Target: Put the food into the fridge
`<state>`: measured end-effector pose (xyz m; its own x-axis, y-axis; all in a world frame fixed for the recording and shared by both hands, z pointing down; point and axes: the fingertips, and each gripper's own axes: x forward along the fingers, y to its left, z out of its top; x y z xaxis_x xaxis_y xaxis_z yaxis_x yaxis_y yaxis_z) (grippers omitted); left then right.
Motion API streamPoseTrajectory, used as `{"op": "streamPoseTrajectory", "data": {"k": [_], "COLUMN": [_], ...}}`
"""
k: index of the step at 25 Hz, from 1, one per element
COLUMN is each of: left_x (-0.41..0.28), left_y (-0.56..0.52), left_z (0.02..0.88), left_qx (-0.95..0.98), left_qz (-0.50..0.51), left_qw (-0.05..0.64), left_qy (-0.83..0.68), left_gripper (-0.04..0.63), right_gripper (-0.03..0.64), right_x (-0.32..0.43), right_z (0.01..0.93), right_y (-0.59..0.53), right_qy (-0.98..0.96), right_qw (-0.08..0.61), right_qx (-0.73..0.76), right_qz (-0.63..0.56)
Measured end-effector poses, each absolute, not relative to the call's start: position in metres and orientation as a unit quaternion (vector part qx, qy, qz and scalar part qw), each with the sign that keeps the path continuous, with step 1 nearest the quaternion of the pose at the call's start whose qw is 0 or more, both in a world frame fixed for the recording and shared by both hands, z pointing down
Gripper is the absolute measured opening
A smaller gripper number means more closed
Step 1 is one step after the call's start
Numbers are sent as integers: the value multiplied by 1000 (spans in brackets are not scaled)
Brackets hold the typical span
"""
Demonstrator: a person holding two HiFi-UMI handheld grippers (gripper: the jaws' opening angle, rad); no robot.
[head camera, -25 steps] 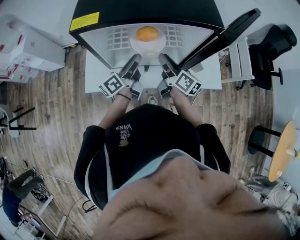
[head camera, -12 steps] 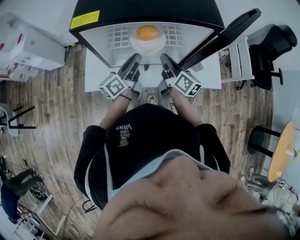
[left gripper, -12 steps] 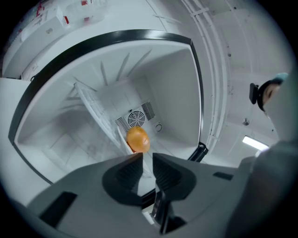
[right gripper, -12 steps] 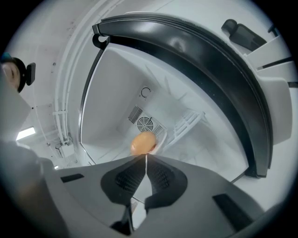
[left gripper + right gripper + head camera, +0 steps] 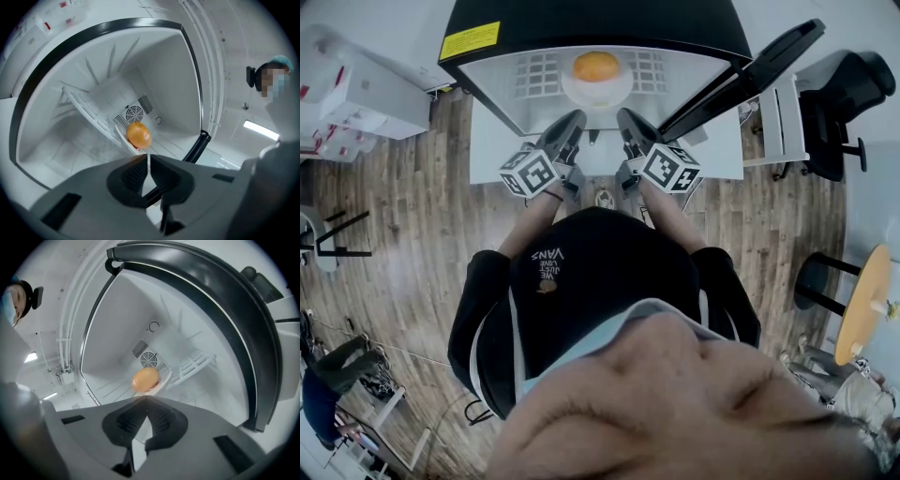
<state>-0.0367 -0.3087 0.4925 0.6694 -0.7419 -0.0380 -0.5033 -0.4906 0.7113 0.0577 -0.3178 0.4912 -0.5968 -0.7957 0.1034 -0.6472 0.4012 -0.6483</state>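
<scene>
Round orange food (image 5: 596,66) on white plate (image 5: 596,93), inside open fridge (image 5: 581,23). Left gripper (image 5: 147,159) jaws together, empty. Right gripper (image 5: 143,400) jaws just closed, empty.

1. A black office chair (image 5: 848,89) stands at the right on the wood floor (image 5: 412,216).
2. A round yellow table (image 5: 865,302) sits near a black stool (image 5: 817,278).
3. White boxes (image 5: 358,94) lie at the left.

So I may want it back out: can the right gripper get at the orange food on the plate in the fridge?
Probably yes. The fridge door stands open and nothing lies between the right gripper and the orange food. Its fingers have just closed on nothing, so they must reopen first.
</scene>
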Motion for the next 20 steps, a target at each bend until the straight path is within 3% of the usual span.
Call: {"op": "streamPoseTrajectory", "data": {"k": [20], "left_x": [-31], "left_y": [-324], "left_z": [503], "left_qx": [865], "left_qz": [-109], "left_qw": [320], "left_qy": [-371], "left_gripper": [29], "right_gripper": [12], "right_x": [49], "right_z": [499], "right_y": [-333], "right_qy": [837], "right_qw": [84], "right_qx": [-428], "right_qz": [-331]}}
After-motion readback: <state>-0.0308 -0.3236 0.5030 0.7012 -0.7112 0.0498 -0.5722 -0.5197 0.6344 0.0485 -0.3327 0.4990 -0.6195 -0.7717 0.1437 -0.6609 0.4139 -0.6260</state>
